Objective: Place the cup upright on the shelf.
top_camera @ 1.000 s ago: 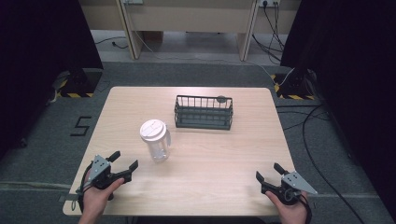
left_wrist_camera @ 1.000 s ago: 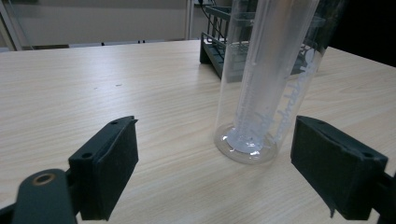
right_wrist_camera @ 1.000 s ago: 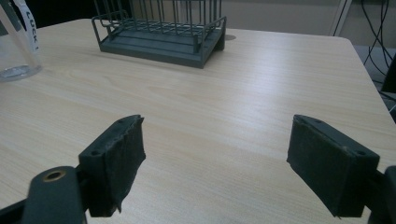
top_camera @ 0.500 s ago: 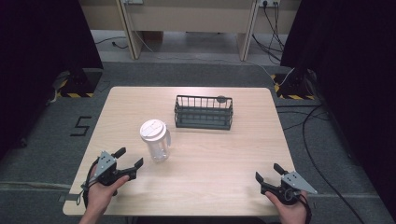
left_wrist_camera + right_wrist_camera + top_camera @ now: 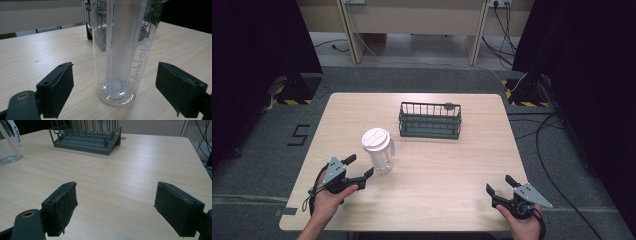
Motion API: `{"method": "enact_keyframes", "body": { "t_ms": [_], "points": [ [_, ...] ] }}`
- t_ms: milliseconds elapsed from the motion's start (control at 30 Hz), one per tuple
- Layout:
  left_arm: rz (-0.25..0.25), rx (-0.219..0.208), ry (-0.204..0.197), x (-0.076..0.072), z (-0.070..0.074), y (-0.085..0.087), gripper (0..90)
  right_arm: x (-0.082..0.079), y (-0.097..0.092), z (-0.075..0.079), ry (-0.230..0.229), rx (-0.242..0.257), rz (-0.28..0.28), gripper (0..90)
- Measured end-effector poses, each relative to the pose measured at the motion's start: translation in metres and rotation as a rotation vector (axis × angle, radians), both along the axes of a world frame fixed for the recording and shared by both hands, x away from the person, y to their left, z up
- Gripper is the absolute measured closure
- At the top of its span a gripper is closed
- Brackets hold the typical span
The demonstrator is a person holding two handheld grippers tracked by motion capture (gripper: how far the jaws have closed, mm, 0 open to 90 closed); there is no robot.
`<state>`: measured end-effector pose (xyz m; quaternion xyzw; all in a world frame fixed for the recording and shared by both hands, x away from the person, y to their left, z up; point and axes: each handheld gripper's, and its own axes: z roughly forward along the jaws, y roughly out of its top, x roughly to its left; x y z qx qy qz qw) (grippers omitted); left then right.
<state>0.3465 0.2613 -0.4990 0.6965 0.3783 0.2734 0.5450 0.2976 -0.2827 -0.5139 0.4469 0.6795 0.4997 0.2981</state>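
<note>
We see a clear plastic pitcher point(image 5: 378, 152) with a white lid, faint lettering perhaps printed down its side, upright left of centre on the table point(image 5: 452, 165); left gripper point(image 5: 357, 170) fingers spread around it.

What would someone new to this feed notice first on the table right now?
Probably the clear plastic jug with a white lid, standing upright left of the table's centre, with the left tool open right beside it and its jaws either side of the jug's base without touching. Behind it sits the dark wire basket, while the right tool rests open at the near right edge of the light wooden table.
</note>
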Motion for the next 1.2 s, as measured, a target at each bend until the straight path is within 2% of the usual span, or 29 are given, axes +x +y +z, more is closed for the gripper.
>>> {"method": "enact_keyframes", "body": {
  "t_ms": [167,300,533,900,1000,1200],
  "points": [
    [-0.018,0.016,-0.003,0.007,0.0,-0.009,14.3,0.0,0.0,0.0,0.001,0.0,0.001,18.5],
    [-0.019,0.017,-0.005,0.01,-0.001,-0.013,14.3,0.0,0.0,0.0,-0.001,-0.007,0.003,18.5],
    [-0.019,0.043,0.003,0.019,-0.006,-0.02,14.3,0.001,0.001,0.0,0.0,-0.011,0.005,18.5],
    [-0.032,0.035,0.008,0.029,-0.009,-0.029,14.3,0.001,0.001,0.0,0.002,-0.015,0.007,18.4],
    [-0.037,0.015,0.019,0.033,-0.01,-0.032,14.3,0.001,0.001,0.0,0.002,-0.016,0.007,18.4],
    [-0.039,0.022,0.008,0.037,-0.01,-0.036,14.1,0.001,0.001,0.0,0.005,-0.015,0.009,18.4]
  ]
}}
